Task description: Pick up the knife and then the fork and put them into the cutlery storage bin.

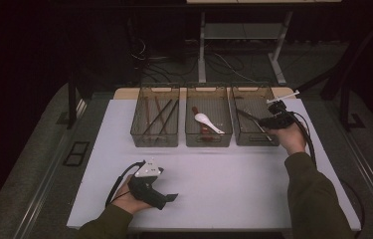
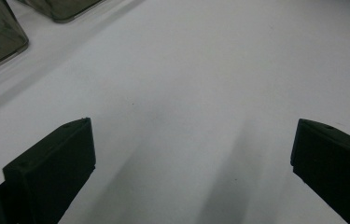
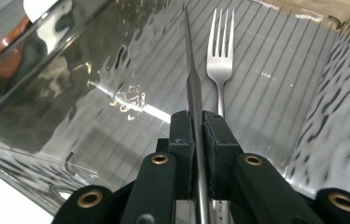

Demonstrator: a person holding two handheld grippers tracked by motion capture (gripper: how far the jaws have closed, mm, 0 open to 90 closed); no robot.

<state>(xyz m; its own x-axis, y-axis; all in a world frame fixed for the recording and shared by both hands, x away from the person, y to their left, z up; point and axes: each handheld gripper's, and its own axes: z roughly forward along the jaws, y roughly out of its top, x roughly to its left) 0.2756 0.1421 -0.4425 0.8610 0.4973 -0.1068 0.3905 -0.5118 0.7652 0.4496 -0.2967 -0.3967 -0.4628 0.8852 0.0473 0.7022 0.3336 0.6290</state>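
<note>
Our right gripper (image 3: pixel 199 133) clamps a thin, stiff metal utensil (image 3: pixel 194 88) edge-on by its handle, over the right-hand bin (image 3: pixel 275 88) beside 1 fork (image 3: pixel 220 56). It's slick and light; we'd grip mid-handle. Left gripper (image 2: pixel 191 149) rests open.

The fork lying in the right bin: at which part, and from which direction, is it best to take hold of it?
Probably the handle, from above. The fork lies flat on the ribbed floor of the right bin, tines toward the far end, and its handle is a slim straight bar. It runs under the right tool, which is shut on a thin metal utensil, so release that first.
</note>
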